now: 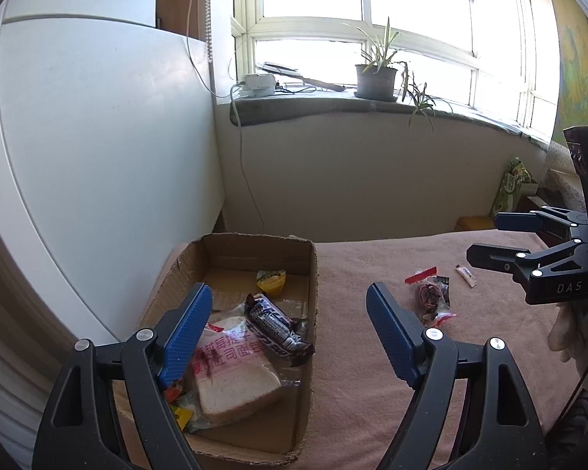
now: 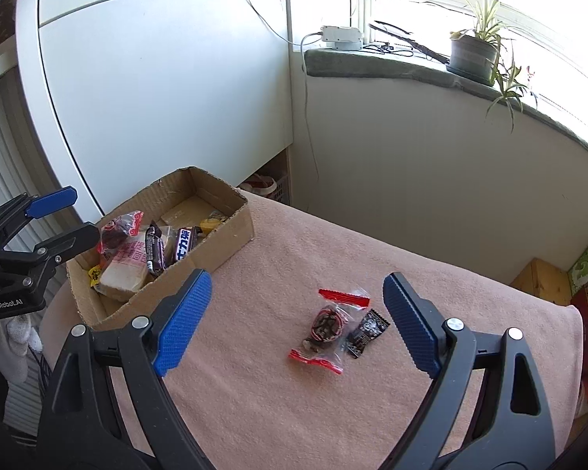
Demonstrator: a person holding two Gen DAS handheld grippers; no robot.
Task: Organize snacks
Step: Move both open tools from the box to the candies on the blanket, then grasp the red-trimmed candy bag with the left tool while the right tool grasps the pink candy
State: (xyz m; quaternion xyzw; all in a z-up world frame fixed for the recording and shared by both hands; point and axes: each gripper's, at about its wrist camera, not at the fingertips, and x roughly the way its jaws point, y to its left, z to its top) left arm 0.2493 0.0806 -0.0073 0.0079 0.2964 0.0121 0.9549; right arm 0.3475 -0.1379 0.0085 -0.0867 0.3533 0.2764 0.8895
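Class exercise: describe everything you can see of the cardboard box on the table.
The cardboard box is a shallow, open-topped tray of brown corrugated card with ragged, torn rims. It sits flat on the pink cloth at the table's left end. Inside lie wrapped sliced bread, a dark chocolate bar, a yellow packet and smaller sweets.

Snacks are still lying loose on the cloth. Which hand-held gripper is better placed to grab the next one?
Right. The right hand-held gripper is open with the red-ended packet between its fingers; the left hand-held gripper hovers over the cardboard box.
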